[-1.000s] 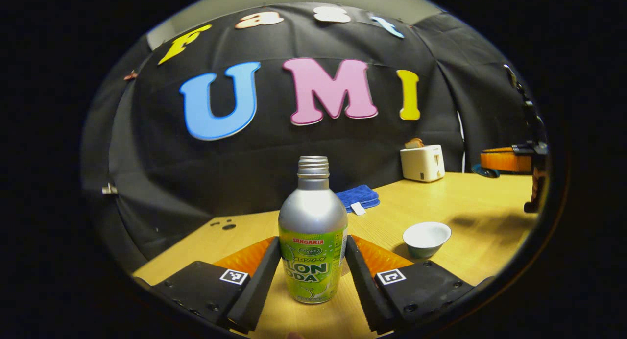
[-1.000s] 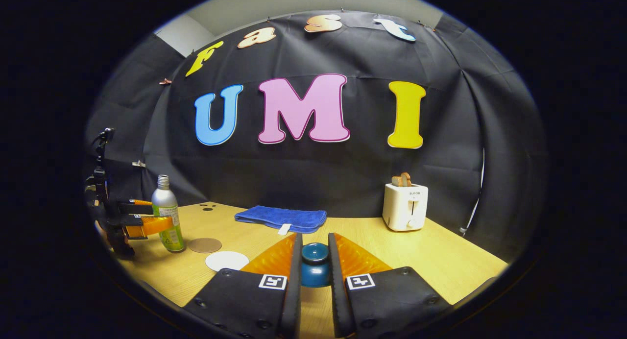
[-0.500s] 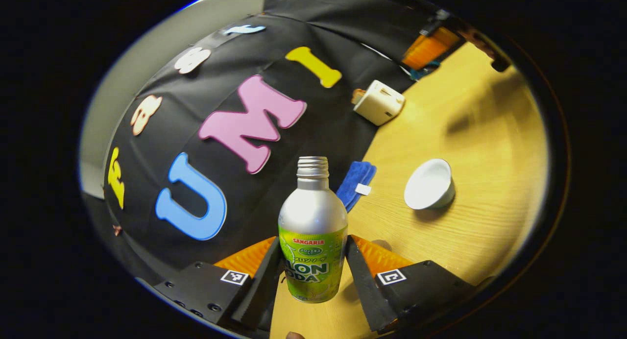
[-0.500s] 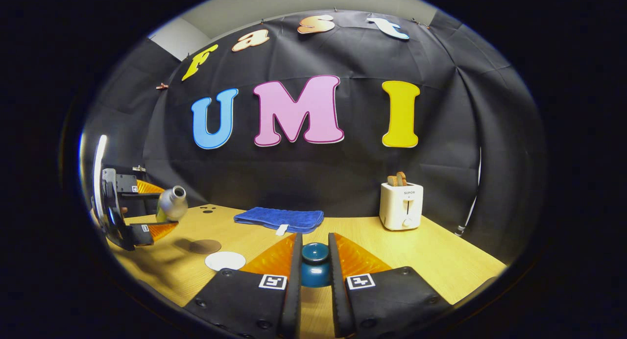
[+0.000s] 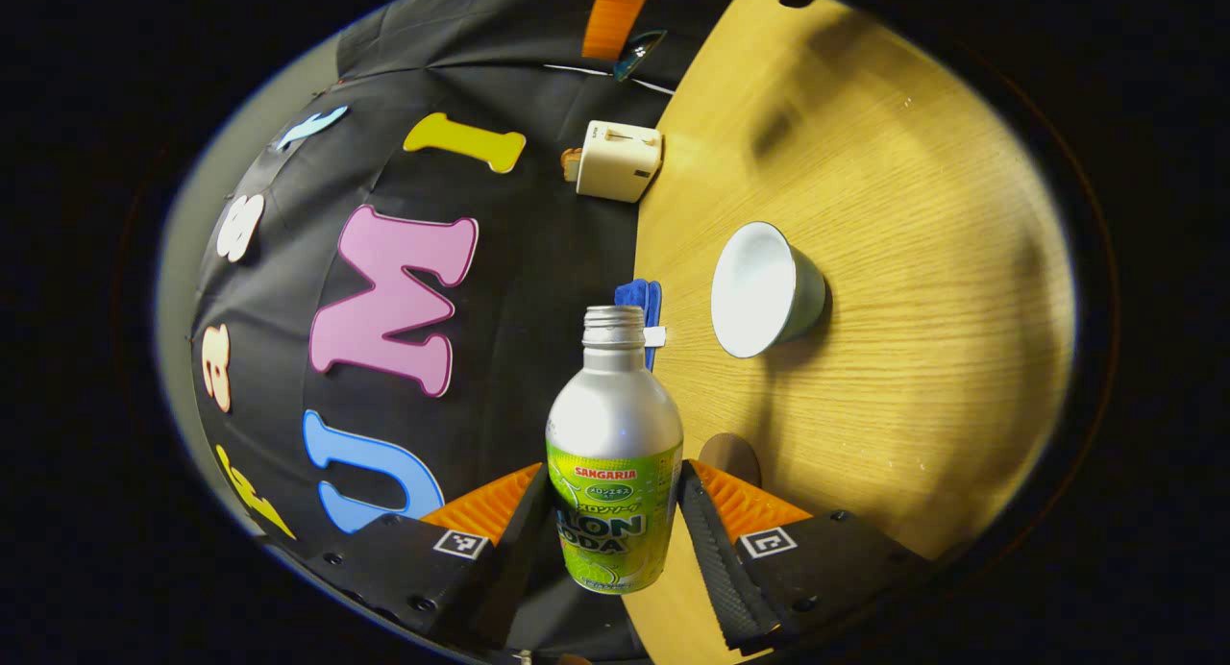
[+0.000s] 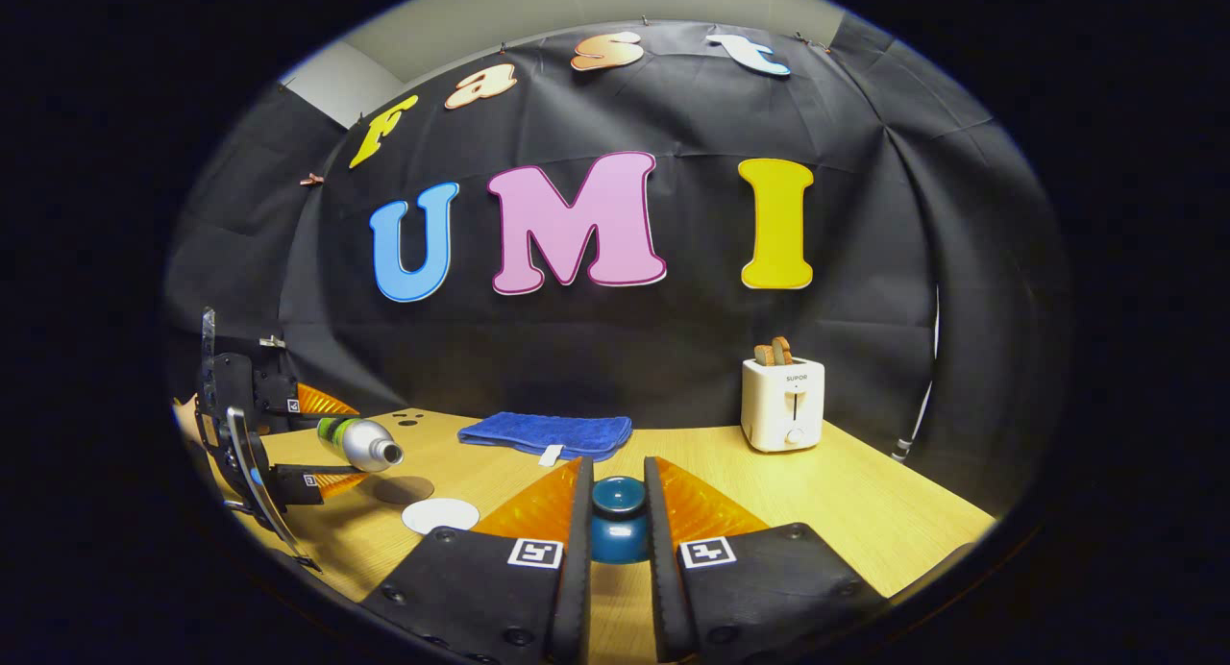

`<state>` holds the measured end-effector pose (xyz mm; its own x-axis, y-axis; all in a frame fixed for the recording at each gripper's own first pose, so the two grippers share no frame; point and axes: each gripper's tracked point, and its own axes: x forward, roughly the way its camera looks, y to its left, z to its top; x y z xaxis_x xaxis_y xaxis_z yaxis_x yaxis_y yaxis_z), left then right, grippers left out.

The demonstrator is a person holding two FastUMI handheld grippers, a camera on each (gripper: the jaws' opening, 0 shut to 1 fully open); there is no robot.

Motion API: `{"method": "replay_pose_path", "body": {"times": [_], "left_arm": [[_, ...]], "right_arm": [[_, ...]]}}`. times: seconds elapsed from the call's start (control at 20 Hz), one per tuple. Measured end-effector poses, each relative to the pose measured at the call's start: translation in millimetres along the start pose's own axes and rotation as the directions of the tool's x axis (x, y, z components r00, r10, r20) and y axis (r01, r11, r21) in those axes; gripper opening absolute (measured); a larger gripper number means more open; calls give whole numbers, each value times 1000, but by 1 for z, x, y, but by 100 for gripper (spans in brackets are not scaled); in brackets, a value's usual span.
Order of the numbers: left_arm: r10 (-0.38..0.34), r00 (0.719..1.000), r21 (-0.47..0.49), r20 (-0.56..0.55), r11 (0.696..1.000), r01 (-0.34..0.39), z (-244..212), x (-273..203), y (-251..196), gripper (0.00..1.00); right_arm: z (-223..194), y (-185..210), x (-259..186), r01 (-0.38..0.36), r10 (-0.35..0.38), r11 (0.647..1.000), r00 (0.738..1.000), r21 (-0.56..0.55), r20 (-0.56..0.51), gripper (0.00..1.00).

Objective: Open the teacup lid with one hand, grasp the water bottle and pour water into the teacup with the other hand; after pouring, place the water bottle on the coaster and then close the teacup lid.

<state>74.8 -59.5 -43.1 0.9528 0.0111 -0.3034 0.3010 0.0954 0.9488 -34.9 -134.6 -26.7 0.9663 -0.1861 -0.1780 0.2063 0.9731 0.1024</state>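
Left gripper (image 5: 615, 540) clamps the silver, green-labelled water bottle (image 5: 615, 454), centre frame; right gripper (image 6: 617, 540) pinches the glossy blue teacup lid (image 6: 618, 521); white teacup (image 5: 764, 288) upper right.

Bare table (image 5: 894, 377) around open teacup (image 5: 766, 288); toaster (image 5: 617, 160), towel (image 5: 642, 300) well apart.

A brushed, matt metal water bottle (image 5: 614, 425) wears a glossy printed label. The teacup (image 5: 766, 288) looks like smooth, glazed ceramic, as does the shiny teacup lid (image 6: 618, 519). The table (image 5: 894, 261) shows pale wood grain. A towel (image 6: 548, 432) is soft, napped cloth.
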Motion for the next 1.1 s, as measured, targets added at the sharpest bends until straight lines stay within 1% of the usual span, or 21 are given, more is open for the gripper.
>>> {"method": "replay_pose_path", "body": {"times": [0.25,0.4,0.75,0.95,1.0,1.05,1.1], "left_arm": [[-22,1000,132,-17,991,25,0,9,0,80],[-28,999,188,-27,982,32,-3,10,1,80],[-30,999,277,-35,960,38,-1,18,3,80],[-21,999,331,-34,943,31,3,19,9,80],[-18,999,344,-35,939,29,2,20,9,80],[-16,999,355,-37,935,28,3,21,9,80],[-20,999,360,-39,932,33,3,22,9,80]], "right_arm": [[2,-1,-1,1,-1,1000,1000,-5,0,30],[1,-2,0,2,-2,1000,1000,-5,-1,30],[0,-3,0,2,-2,1000,1000,-5,-4,30],[-3,-4,0,4,-4,1000,1000,-9,-13,30],[-4,-3,1,2,-3,1000,1000,-8,-16,34],[-4,-3,0,2,-2,1000,1000,-8,-18,30],[-4,-3,1,1,-1,1000,1000,-7,-18,29]]}}
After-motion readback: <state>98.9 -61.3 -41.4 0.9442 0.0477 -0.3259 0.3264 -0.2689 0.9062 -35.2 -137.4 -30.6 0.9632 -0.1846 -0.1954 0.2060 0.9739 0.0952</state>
